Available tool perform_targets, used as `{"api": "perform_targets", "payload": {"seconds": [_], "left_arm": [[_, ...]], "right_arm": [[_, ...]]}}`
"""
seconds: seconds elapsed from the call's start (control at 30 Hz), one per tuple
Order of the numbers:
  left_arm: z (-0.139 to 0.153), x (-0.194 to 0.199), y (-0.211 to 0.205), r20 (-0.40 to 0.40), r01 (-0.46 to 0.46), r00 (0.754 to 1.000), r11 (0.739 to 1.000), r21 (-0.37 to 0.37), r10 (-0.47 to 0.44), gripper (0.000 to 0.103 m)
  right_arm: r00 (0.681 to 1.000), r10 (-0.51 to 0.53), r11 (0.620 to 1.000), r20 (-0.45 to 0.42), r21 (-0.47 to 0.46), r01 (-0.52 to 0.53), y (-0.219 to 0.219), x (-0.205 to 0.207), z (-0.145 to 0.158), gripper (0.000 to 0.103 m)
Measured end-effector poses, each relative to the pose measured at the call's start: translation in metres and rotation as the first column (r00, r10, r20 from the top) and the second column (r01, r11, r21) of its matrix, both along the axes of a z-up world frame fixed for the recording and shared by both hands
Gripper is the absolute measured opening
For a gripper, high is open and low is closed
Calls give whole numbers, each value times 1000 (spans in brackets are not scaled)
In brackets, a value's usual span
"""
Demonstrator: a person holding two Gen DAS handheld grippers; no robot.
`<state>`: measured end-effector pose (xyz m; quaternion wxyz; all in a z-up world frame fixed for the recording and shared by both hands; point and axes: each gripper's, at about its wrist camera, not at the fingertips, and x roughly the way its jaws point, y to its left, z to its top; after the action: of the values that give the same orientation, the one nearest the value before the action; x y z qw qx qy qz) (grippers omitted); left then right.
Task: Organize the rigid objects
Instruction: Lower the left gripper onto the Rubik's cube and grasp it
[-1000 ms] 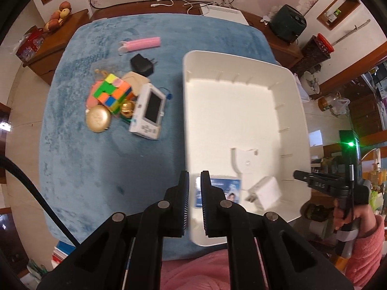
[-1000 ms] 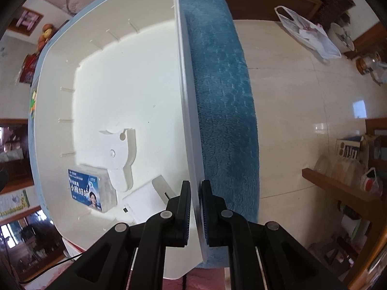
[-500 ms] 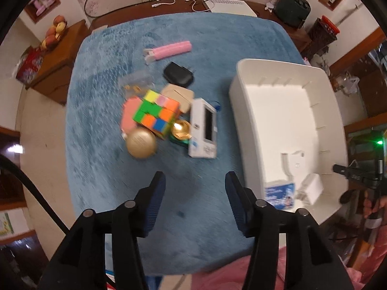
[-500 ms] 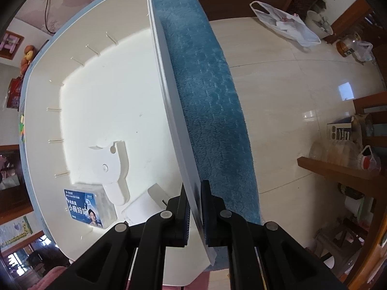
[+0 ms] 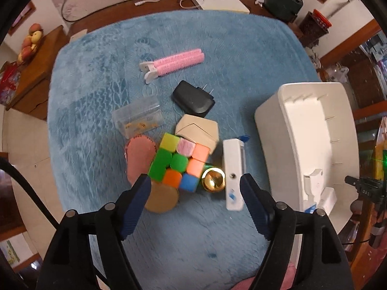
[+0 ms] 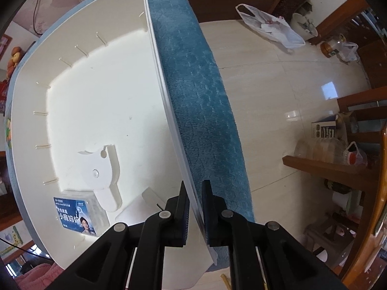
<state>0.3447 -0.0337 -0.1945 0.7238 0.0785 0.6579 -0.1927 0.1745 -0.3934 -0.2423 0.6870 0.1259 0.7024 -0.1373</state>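
My left gripper (image 5: 194, 183) hangs over a pile on the blue cloth, its jaws opening with nothing pressed between them. Below it lie a colourful puzzle cube (image 5: 180, 160), a gold ball (image 5: 213, 179), a gold disc (image 5: 161, 198) and a white handheld device (image 5: 233, 172). A pink pad (image 5: 139, 155), a beige box (image 5: 199, 130), a black charger (image 5: 193, 98), a clear case (image 5: 137, 116) and a pink hair clip (image 5: 173, 64) lie beyond. My right gripper (image 6: 194, 198) is shut on the right rim of the white bin (image 6: 154, 55), which holds a blue-labelled box (image 6: 75, 213).
The white bin (image 5: 271, 130) stands at the right of the cloth (image 5: 96, 77), its wall close to the handheld device. A white bracket (image 6: 101, 169) and a white adapter (image 6: 137, 211) lie in the bin. Beyond the table's right edge is tiled floor (image 6: 278, 91).
My left gripper has left the bin, swung left over the pile and come lower, and its jaws have gone from shut to wide apart. The right gripper stays clamped on the bin rim.
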Motion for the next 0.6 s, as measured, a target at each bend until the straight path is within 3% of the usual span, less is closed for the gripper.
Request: {"api": "perform_targets", "payload": {"seconds": [0.17,0.6], "left_arm": [[-26,15,-2,-70,30,997,999,17,-28,79],[-61,40,-4,-169,-22,985,999,25,26,79]], "right_arm": [[1000,-6,1000,-7,-14,6,0,1,-1,11],[1000,0,1000,-30,-27,0,1,4,-2,11]]}}
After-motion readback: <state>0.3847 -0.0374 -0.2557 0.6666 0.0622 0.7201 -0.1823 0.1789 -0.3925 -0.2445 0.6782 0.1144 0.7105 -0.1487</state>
